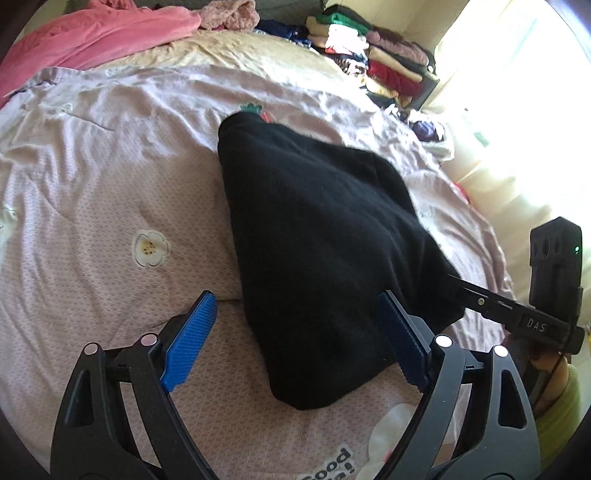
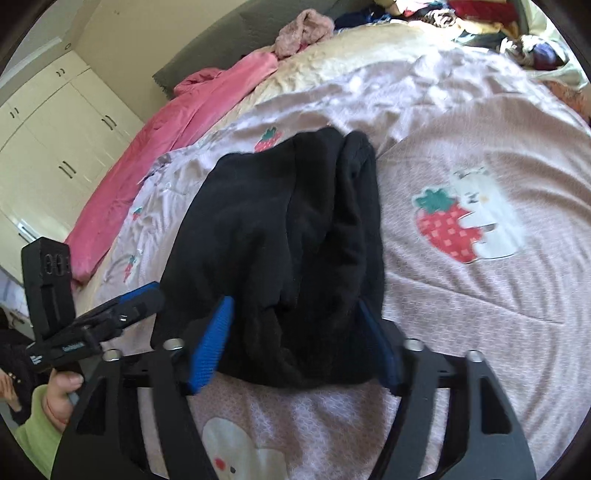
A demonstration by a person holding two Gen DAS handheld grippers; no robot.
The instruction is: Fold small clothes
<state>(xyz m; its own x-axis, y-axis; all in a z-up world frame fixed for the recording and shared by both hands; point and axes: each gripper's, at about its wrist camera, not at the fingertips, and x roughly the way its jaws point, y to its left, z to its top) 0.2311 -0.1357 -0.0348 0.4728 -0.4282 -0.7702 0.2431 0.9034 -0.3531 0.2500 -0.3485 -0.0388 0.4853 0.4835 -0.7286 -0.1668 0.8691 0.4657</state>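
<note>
1. Between your two grippers, on the pink quilt [image 1: 92, 206], lies the black garment [image 1: 317, 236], partly folded into a long bundle. Its near end sits at your fingertips and its long axis runs straight away from you, toward the far side of the bed.

2. Your right gripper [image 2: 295, 339] is the nearer tool to the cloth: in its own view the near end of the garment bulges up between the two blue pads [image 2: 212, 343]. The jaws stand partly apart around that thick fold. Blur there makes it hard to tell whether the pads press the cloth or only flank it, so I cannot call it a firm grip.

3. Your left gripper [image 1: 299, 336] stands wide open and grips nothing. The garment's near corner lies between its pads [image 1: 190, 339]; the left pad is clear of the cloth, the right pad sits against or just over its edge.

4. Since the bundle lies lengthwise ahead of both tools, I judge the next fold should carry the near end forward along that axis onto the far end, with the right gripper leading.

5. Beyond the garment, a pink blanket [image 1: 92, 33] lies along the far side of the bed, and a clothes pile [image 1: 373, 55] sits at the far corner.
</note>
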